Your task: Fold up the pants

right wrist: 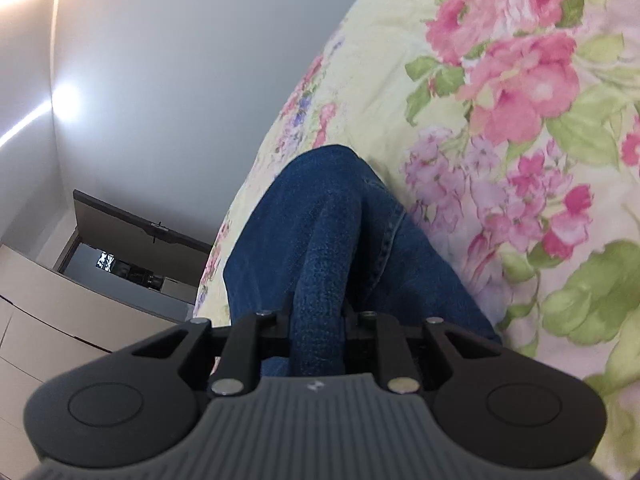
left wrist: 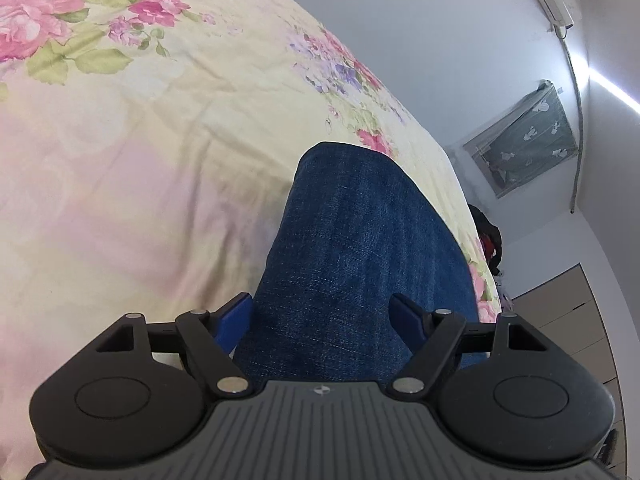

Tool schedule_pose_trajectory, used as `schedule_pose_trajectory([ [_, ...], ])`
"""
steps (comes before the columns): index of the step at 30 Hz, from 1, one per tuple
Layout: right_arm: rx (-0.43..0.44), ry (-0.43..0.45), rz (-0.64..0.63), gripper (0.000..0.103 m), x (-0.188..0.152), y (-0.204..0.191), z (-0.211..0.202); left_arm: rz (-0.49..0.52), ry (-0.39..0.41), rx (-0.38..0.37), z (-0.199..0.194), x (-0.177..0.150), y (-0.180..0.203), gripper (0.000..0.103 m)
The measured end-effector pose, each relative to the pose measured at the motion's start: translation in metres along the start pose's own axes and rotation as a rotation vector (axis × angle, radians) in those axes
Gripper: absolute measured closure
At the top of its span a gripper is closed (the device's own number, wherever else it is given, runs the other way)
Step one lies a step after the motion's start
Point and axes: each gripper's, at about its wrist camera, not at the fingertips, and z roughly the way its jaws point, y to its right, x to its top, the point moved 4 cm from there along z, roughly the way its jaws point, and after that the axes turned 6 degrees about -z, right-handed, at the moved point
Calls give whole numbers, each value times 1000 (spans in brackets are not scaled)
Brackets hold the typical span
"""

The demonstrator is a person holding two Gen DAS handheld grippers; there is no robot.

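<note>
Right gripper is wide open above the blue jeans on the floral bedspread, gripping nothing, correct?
Not quite. The right wrist view shows the right gripper shut on a bunched ridge of the blue jeans, not open and empty. The jeans do lie on the floral bedspread.

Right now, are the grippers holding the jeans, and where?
The right gripper pinches a bunched fold of the jeans. The left gripper stands open around the jeans; no grip there.
</note>
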Motion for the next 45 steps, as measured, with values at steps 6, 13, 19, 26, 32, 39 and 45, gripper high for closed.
schedule_pose_trajectory([
  [6, -170, -12, -193, 83, -5, -11, 5, 138, -120, 106, 30, -10, 11, 10],
  [13, -376, 268, -602, 60, 11, -81, -18, 94, -124, 97, 36, -8, 6, 10],
  [19, -410, 74, -706, 83, 31, -82, 71, 99, -134, 94, 37, -8, 7, 10],
  [26, -455, 16, -732, 92, 53, -42, 120, 110, -183, 68, 39, -6, 12, 10],
  [32, -328, 128, -496, 23, 51, -28, 60, 113, -172, 57, 31, 3, 4, 10],
  [39, -194, 51, -239, 27, 39, 11, 14, 85, -168, 45, 20, 16, 1, 10],
  [45, -264, 81, -484, 57, -2, -11, -20, 99, -160, 33, 17, 9, -1, 10],
])
